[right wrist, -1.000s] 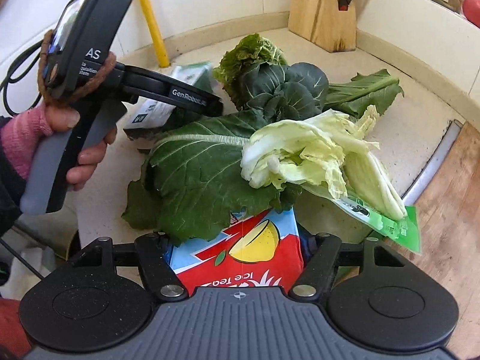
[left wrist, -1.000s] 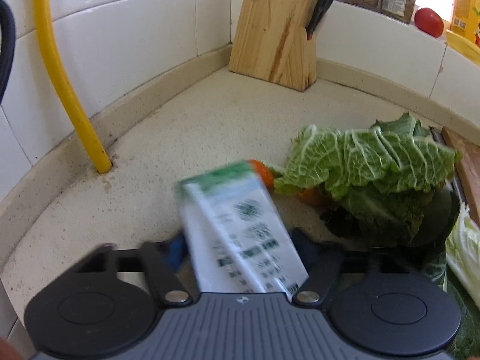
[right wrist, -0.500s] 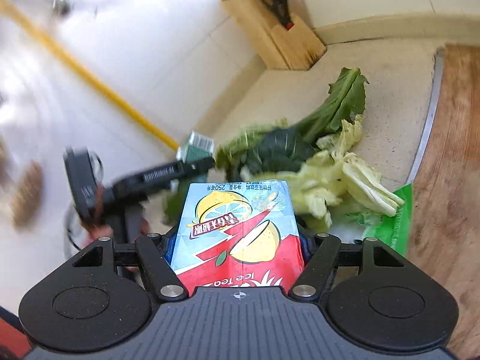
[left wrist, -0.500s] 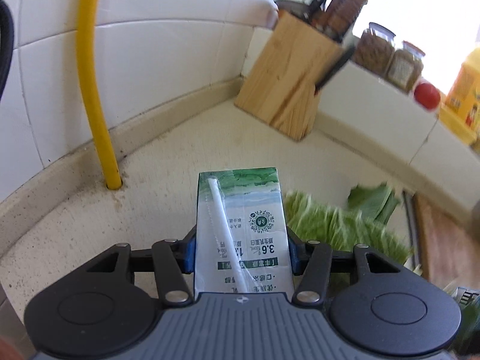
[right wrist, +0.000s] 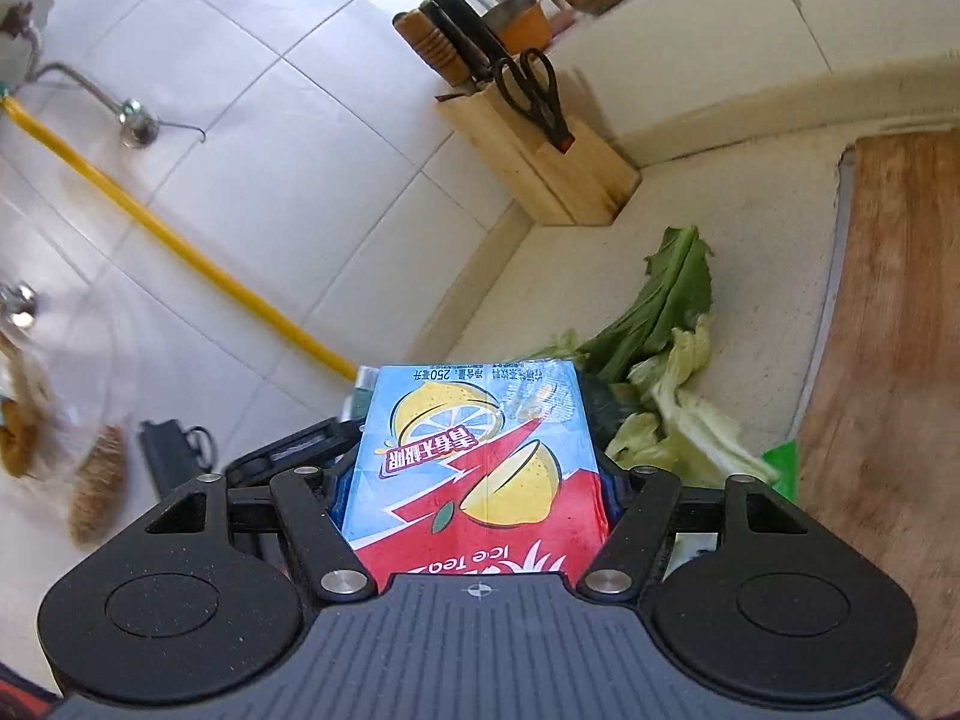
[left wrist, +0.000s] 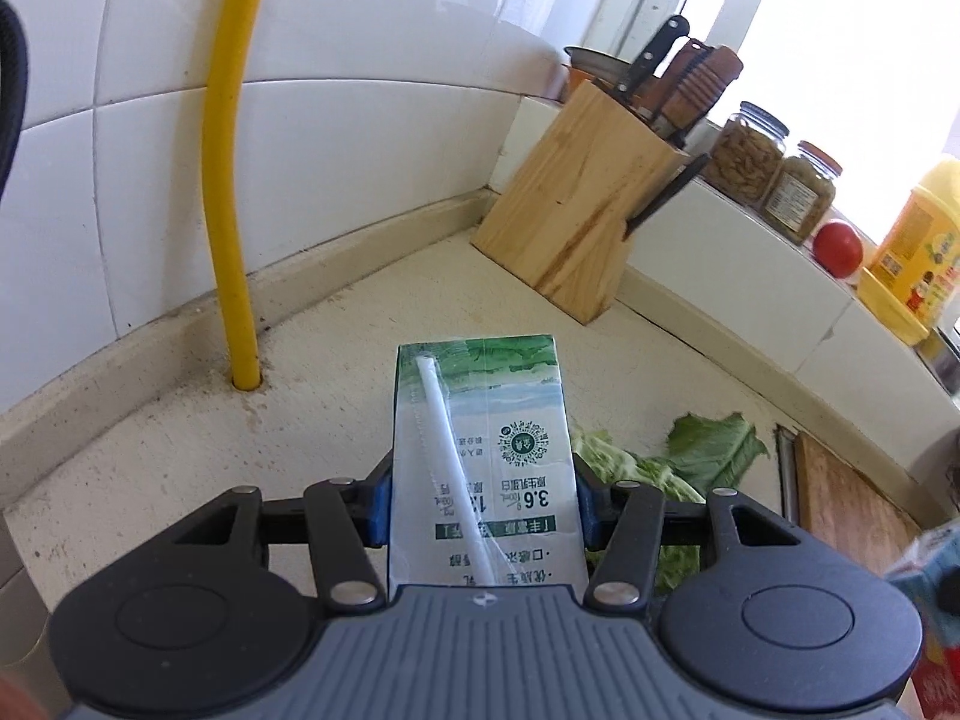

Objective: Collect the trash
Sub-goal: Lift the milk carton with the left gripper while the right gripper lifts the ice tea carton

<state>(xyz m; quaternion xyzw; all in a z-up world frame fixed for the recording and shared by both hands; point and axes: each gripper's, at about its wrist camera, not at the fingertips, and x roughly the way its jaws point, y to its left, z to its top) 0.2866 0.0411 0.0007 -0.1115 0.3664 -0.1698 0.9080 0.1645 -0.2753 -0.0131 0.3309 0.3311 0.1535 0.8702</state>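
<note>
Two cartons are held, one in each claw, both lifted clear of the table [left wrist: 180, 438]. The left claw [left wrist: 483, 507] is clenched on a green and white milk carton [left wrist: 480, 450], its blue pads pressed against the carton's two sides; a white straw [left wrist: 450, 456] runs down the face of the carton. The right claw [right wrist: 474, 498] grips a red and blue iced tea carton [right wrist: 480, 468] printed with lemons, squeezed between its fingers in the same way.

Leafy greens [right wrist: 666, 348] lie on the table near its back corner, pale cabbage leaves mixed with darker ones, beside a wooden cutting board [right wrist: 888, 360]. A green wrapper [right wrist: 780, 468] shows at the board's edge, though blur makes it hard to say whether it touches the leaves. A wooden knife block [left wrist: 576, 216] stands in the back corner against the tiled wall, with scissors [right wrist: 534, 90] hanging on it. A yellow pipe [left wrist: 225, 180] rises from the table's rear edge. Jars [left wrist: 774, 174], a tomato [left wrist: 837, 246] and a yellow bottle [left wrist: 912, 258] sit on the sill.
</note>
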